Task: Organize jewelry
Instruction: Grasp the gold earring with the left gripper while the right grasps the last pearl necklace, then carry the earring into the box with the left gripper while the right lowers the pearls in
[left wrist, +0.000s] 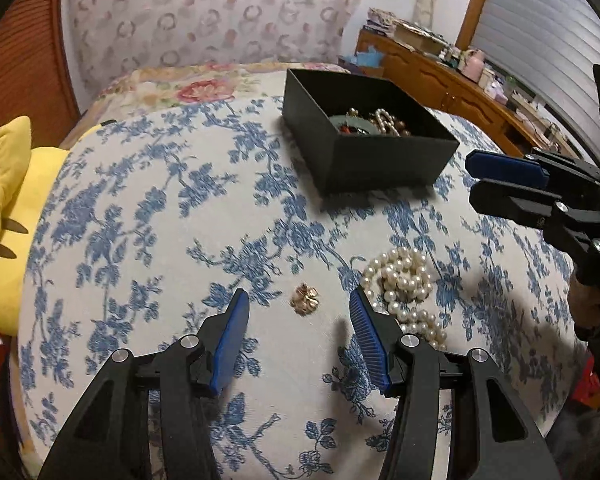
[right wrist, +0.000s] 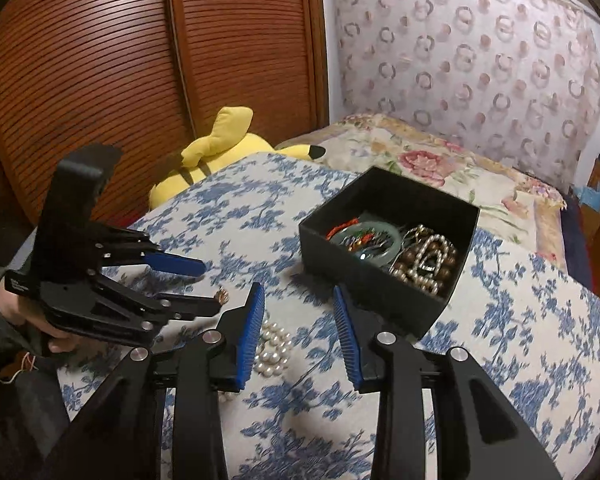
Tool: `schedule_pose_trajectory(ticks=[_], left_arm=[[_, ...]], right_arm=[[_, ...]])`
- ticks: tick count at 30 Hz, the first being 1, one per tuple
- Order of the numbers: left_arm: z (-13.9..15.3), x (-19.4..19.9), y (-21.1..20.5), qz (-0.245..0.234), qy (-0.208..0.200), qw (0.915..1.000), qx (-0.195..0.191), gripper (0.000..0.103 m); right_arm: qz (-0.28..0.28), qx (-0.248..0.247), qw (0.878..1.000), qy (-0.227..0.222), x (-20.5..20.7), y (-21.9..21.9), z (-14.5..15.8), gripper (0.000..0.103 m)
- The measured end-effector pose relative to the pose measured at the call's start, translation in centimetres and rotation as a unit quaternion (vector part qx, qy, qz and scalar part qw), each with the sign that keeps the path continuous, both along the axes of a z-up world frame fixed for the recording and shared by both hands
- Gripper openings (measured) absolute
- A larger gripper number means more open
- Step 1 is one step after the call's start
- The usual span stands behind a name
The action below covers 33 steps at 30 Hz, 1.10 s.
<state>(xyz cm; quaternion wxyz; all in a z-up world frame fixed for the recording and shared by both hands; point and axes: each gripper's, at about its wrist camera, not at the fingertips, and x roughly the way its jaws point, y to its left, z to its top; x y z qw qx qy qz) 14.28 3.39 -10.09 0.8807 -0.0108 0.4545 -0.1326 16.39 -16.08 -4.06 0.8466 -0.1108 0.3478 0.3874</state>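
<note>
Right now we hold the left gripper (left wrist: 298, 306) approx. half open over the blue-floral bedspread (left wrist: 148, 216), w/ nothing between its pads; a small gold trinket (left wrist: 305, 299) lies on the cloth in the gap, untouched. Just beside the right-hand pad sits the pearl necklace (left wrist: 406, 280), piled loosely on the cloth. Our right gripper (right wrist: 298, 312) is also parted, somewhat narrower, w/ nothing held; it hangs above the pearls and near the black box (right wrist: 384, 276). That box stands farther up the bed, w/ beads, a green bangle (right wrist: 366, 236) etc. inside. A yellow plush toy (right wrist: 220, 152) lies at the bed's edge.
</note>
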Motion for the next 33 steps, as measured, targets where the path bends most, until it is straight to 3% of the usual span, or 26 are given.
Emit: schedule_pose_trajectory(ticks=[8,11,18,24,26,33], left_arm=[[-0.4,0.3,0.0,0.002,-0.008,0.9999,0.009,0.032],[-0.4,0.5,0.0,0.001,-0.012,0.9999,0.011,0.013],[0.0,0.4,1.0,0.008,-0.015,0.9998,-0.006,0.01],[0.3,0.3,1.3,0.014,-0.021,0.9996,-0.014,0.01],[0.4,0.4,1.2,0.014,-0.023,0.9995,-0.016,0.01],[1.0,0.7,1.0,0.013,-0.033,0.9991,-0.023,0.01]], right_arm=[[0.015,-0.014,0.999,0.029,-0.5,0.9,-2.0,0.034],[0.031,-0.02,0.998,0.045,-0.5,1.7,-2.9,0.03],[0.059,-0.054,0.995,0.066,-0.5,3.8,-4.9,0.026],[0.062,-0.065,0.994,0.066,-0.1,4.3,-5.0,0.024],[0.066,-0.059,0.993,0.078,0.0,4.1,-5.1,0.009],[0.049,-0.044,0.995,0.077,0.5,2.8,-4.6,0.008]])
